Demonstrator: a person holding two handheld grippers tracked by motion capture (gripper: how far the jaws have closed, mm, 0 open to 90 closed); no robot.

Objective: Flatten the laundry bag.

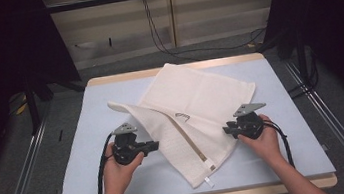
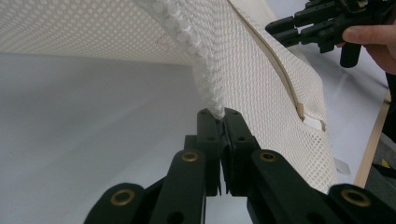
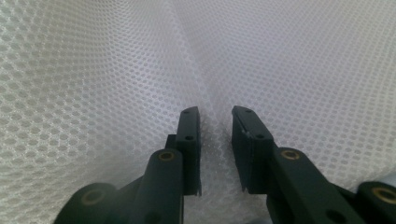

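Bag [image 1: 190,119], a white mesh one, lay mid-table [image 1: 91,153], zipper [image 1: 188,140] running toward six o'clock. Our left gripper [image 1: 154,145] at eight o'clock was clamped on a bunched edge of it, lifting a fold toward ten o'clock. Our right gripper [image 1: 227,130] at four o'clock had its jaws narrowly apart, mesh between them, not pinched. We judged the risk plain: pull left before the right bit down and the bag would slide or the fold would collapse.
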